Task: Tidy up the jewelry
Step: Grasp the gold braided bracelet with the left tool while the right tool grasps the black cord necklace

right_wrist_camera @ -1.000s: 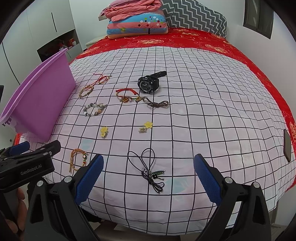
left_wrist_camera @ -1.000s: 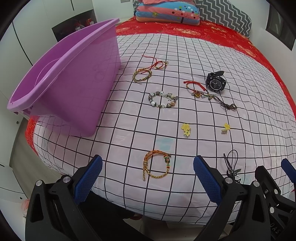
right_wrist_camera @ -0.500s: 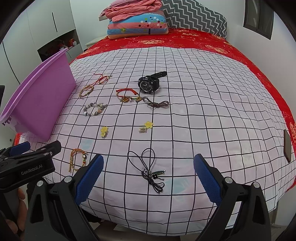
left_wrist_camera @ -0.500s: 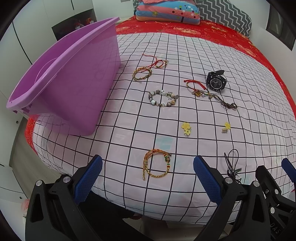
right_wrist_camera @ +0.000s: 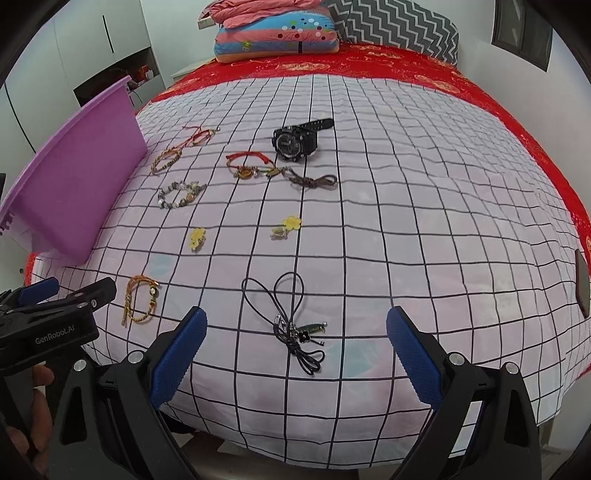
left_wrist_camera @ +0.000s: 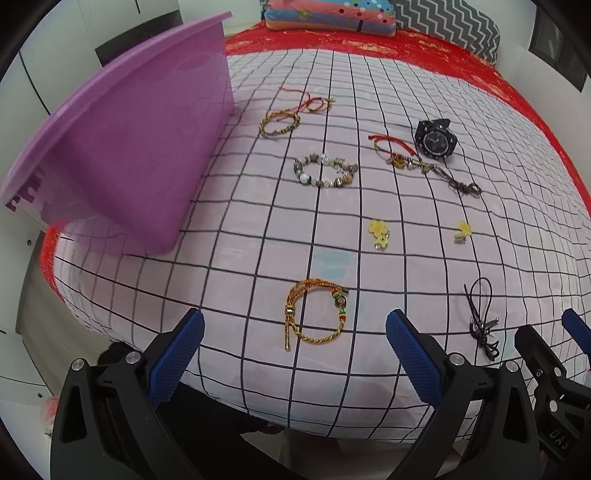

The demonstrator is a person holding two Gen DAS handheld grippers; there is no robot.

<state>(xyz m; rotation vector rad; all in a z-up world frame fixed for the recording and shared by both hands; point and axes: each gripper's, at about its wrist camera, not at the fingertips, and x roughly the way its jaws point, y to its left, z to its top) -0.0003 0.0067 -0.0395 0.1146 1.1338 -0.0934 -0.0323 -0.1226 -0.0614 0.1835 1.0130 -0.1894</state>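
Note:
Jewelry lies spread on a checked sheet (left_wrist_camera: 258, 229). A gold braided bracelet (left_wrist_camera: 316, 314) lies just ahead of my open, empty left gripper (left_wrist_camera: 293, 343). A black cord charm (right_wrist_camera: 291, 325) lies just ahead of my open, empty right gripper (right_wrist_camera: 295, 343). Farther off lie a beaded bracelet (left_wrist_camera: 325, 171), a braided bracelet with red cord (left_wrist_camera: 280, 122), a red-cord charm bracelet (left_wrist_camera: 397, 153), a black watch (left_wrist_camera: 436, 142) and two yellow flower charms (left_wrist_camera: 378, 232) (left_wrist_camera: 461, 230). A purple plastic bin (left_wrist_camera: 129, 147) stands at the left.
The bed's near edge runs just under both grippers. Folded blankets (right_wrist_camera: 277, 33) and a zigzag pillow (right_wrist_camera: 399, 26) sit at the bed's far end on a red cover (right_wrist_camera: 369, 66). A dark phone (right_wrist_camera: 583, 284) lies at the right edge. White cabinets stand left.
My left gripper has shifted slightly forward and left, so the purple bin looks nearer. The right gripper has barely moved. Nothing was picked up.

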